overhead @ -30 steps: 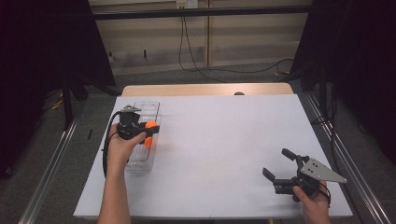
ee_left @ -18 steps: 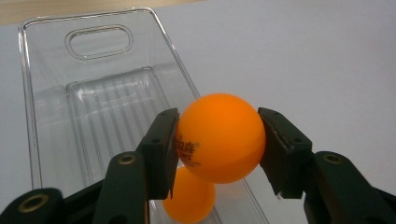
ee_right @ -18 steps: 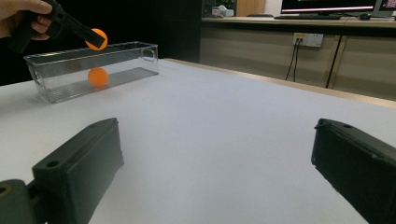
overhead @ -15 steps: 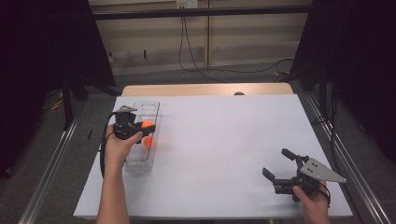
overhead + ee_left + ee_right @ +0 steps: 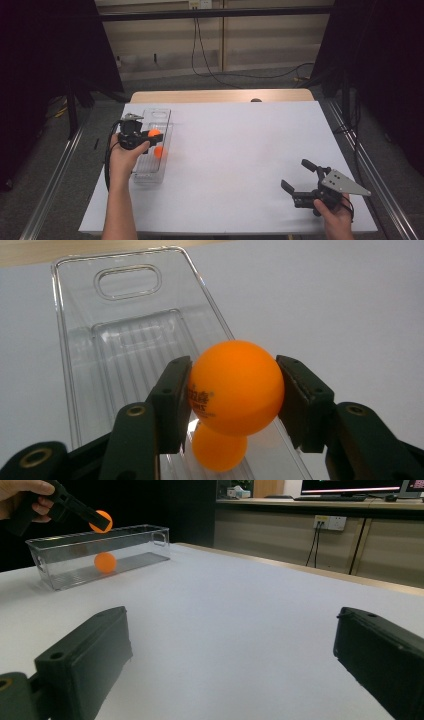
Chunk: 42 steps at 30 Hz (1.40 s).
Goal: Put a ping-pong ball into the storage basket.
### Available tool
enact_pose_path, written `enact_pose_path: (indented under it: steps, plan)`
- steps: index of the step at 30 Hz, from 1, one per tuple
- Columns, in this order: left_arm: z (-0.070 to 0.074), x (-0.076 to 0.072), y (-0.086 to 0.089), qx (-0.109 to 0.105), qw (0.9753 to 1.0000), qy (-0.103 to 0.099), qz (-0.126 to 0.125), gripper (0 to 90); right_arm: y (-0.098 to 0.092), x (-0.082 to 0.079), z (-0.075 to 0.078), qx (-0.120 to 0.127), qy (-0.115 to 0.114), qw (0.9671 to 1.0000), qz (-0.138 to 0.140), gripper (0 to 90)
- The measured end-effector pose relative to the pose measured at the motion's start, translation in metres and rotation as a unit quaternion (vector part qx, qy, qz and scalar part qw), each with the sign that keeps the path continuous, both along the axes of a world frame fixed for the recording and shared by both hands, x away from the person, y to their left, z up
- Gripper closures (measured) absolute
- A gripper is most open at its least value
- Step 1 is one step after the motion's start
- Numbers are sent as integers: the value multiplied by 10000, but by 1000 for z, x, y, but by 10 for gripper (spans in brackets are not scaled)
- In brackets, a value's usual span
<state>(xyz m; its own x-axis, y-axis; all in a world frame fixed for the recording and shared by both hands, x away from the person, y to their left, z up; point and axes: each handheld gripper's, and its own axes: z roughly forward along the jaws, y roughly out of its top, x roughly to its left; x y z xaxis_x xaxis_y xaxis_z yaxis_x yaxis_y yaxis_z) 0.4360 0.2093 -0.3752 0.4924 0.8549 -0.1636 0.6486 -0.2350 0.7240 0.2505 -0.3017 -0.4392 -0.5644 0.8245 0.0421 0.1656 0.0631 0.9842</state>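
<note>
Orange ball (image 5: 235, 387), smooth and round with dark print, sits clamped between the left gripper's (image 5: 150, 135) black jaws above a clear ribbed plastic bin (image 5: 142, 175); a second ball (image 5: 159, 152) lies inside. Right gripper (image 5: 299, 180) rests spread wide, empty, on the white table (image 5: 235, 150).

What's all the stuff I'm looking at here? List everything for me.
Balls: 2, orange; one held in the left gripper's jaws above the bin, the other lying on the bin's floor.
Bin: 1, clear plastic, long, with a handle cut-out; left side of the table.
Table: 1, white top, with a wooden strip along the far edge.
Cables: black, on the floor beyond the table.
Left gripper: 1, black, shut on a ball over the bin.
Right gripper: 1, black with a grey plate, open, near the right corner of the table.
Hands: 2, one per gripper.
</note>
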Motion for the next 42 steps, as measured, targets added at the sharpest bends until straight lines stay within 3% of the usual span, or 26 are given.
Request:
enact_pose_path:
  steps: [16, 42]
  plan:
    - [-3, 1, 3, 115, 9999, -42, 121, 496, 0, 0, 0, 0, -3, 10000, 3, 16]
    - [7, -13, -4, -111, 9996, -276, 15, 252, 0, 0, 0, -12, 3, 10000, -23, 16]
